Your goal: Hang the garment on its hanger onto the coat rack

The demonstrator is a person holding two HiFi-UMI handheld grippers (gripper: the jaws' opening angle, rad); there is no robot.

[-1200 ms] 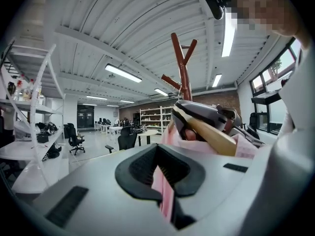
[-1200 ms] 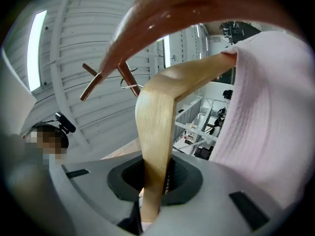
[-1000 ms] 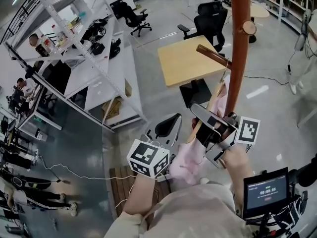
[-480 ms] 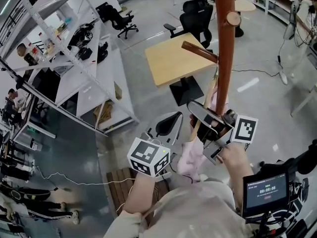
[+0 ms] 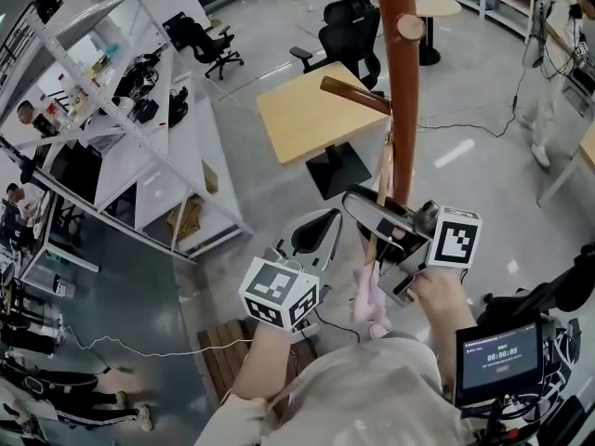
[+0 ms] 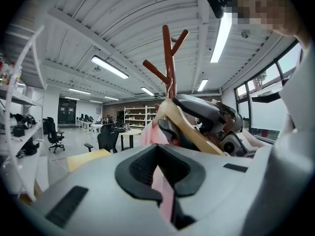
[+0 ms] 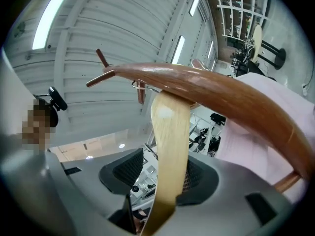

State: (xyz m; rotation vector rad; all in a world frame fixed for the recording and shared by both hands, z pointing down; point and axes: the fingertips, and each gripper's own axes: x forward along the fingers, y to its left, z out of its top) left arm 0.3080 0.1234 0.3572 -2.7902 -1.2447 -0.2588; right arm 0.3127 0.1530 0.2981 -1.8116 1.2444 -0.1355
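**Hanger released at the rack.** The right claw (image 7: 160, 173) is shown with its jaws parted, having just been opening. The pale wooden hanger (image 7: 170, 141) stands between them with a gap beside it. Above and ahead of that claw, the hanger's wire hook (image 7: 140, 85) is seen at a peg (image 5: 355, 95) of the brown coat rack (image 5: 402, 110) and appears to be lodged over it. The pink garment (image 5: 370, 295) is draped from the hanger, below the right claw and beside the left claw (image 6: 160, 181), whose jaws are closed on a fold of it. The hanging is judged nearly done; the fabric is yet to be let go and both claws drawn clear.
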